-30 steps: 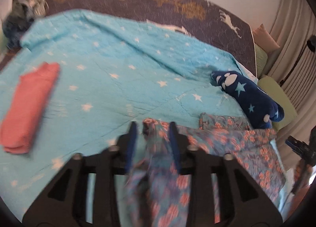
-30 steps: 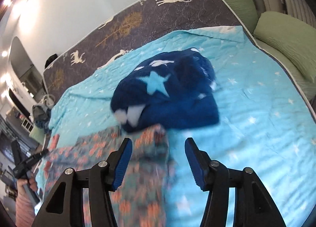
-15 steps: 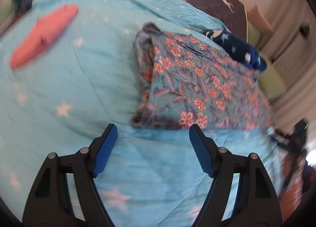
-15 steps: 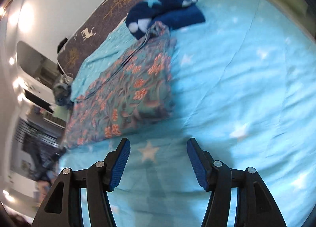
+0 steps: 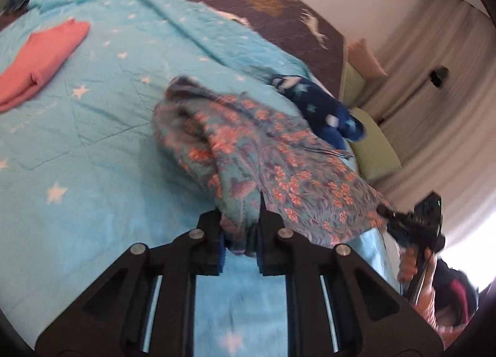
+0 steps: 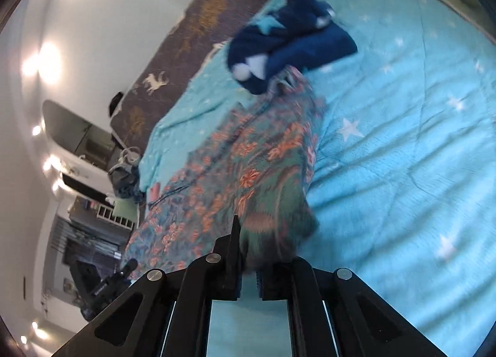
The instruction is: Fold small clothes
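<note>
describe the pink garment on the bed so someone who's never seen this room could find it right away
Start at the turquoise star-print quilt covering the bed. In the left wrist view, the pink garment lies folded flat on its far left, apart from the other clothes. It is plain salmon pink, unlike the floral garment and the navy star-print one.

A bed carries everything, spread with a turquoise star quilt (image 5: pixel 102 127). On it, the floral garment (image 5: pixel 279 171) lies just beyond the fingers, a navy star garment (image 5: pixel 325 112) past it, and a folded pink garment (image 5: pixel 40 59) far left.
</note>
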Demonstrator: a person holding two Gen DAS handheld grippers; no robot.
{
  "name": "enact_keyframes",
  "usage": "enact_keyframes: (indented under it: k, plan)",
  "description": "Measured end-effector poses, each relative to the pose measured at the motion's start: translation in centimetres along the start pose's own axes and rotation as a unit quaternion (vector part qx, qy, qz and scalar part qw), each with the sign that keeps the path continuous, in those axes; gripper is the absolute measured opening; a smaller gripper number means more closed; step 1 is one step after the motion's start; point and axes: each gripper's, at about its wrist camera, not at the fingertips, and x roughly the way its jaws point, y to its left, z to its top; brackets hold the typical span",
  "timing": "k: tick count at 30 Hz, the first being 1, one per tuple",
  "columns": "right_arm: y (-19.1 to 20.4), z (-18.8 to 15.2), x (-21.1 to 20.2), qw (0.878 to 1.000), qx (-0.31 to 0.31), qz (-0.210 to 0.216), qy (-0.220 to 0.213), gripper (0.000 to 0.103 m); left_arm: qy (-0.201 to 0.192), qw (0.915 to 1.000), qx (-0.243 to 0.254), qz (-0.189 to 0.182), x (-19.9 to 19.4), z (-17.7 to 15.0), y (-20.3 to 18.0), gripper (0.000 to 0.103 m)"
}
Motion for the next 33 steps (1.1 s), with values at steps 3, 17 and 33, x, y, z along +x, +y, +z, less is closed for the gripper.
enact_keyframes:
  k: [3, 17, 33]
  plan:
    - [1.2, -2.9, -3.3, 1.000, -0.028, 0.000, 0.003, 0.005, 0.015, 0.9995, 0.026, 0.004, -3.4, -2.8, -1.2, 0.016]
    - [-2.8, -15.5, -11.8, 0.977, -0.040, -0.192, 0.082, 0.015, 0.058, 0.9847, 0.083, 0.142, -10.6, -10.1, -1.2, 0.031]
    - [3.7, -5.3, -1.6, 0.947, -0.265, -0.167, 0.073, 0.044, 0.087, 0.9734, 0.190, 0.094, -0.6, -2.7, -2.7, 0.050]
